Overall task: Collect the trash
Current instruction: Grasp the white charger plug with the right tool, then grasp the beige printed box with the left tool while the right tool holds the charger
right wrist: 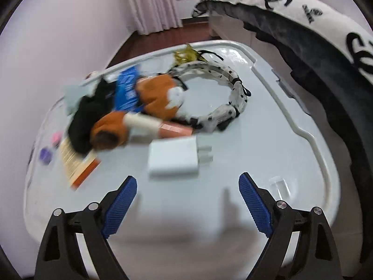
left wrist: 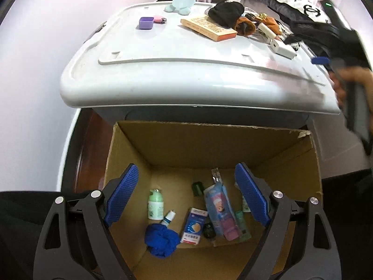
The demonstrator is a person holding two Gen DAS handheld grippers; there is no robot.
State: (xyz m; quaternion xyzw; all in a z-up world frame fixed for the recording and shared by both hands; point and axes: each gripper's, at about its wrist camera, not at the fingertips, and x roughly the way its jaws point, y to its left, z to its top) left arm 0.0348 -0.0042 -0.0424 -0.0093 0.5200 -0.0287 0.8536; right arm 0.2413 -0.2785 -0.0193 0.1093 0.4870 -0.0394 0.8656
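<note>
Nearest us, the left gripper [left wrist: 186,196] hangs over the cardboard box [left wrist: 130,154], its jaws wide with nothing between them. On the box floor the trash lies flat. A blue crumpled cloth [left wrist: 162,241] sits closest, with a small dropper bottle [left wrist: 168,217] touching its upper edge. Beside them lies a white and blue carton [left wrist: 194,226], its long axis running near to far. A pink toothpaste-like pack [left wrist: 220,210] lies beside it on the same axis, tilted slightly. A green-capped white bottle [left wrist: 155,204] lies to the left, cap pointing away from us. A dark green piece [left wrist: 198,187] lies farther back. Small dark items by the carton are hard to make out.

Beyond the box stands a white lidded bin [left wrist: 177,74]. On its lid we see a purple cup [left wrist: 146,22], a tan book [left wrist: 207,27], a black cloth [left wrist: 225,14], orange plush pieces [left wrist: 247,24] and a white charger [left wrist: 283,49].

The right gripper [right wrist: 187,198] hovers above that lid, jaws wide and holding nothing. This view is blurred. Just past the jaws lies the charger [right wrist: 173,161], then the plush, a blue packet [right wrist: 127,91] and a spotted headband [right wrist: 223,98]. A dark patterned blanket [right wrist: 314,53] borders the far right, cut off by the frame.
</note>
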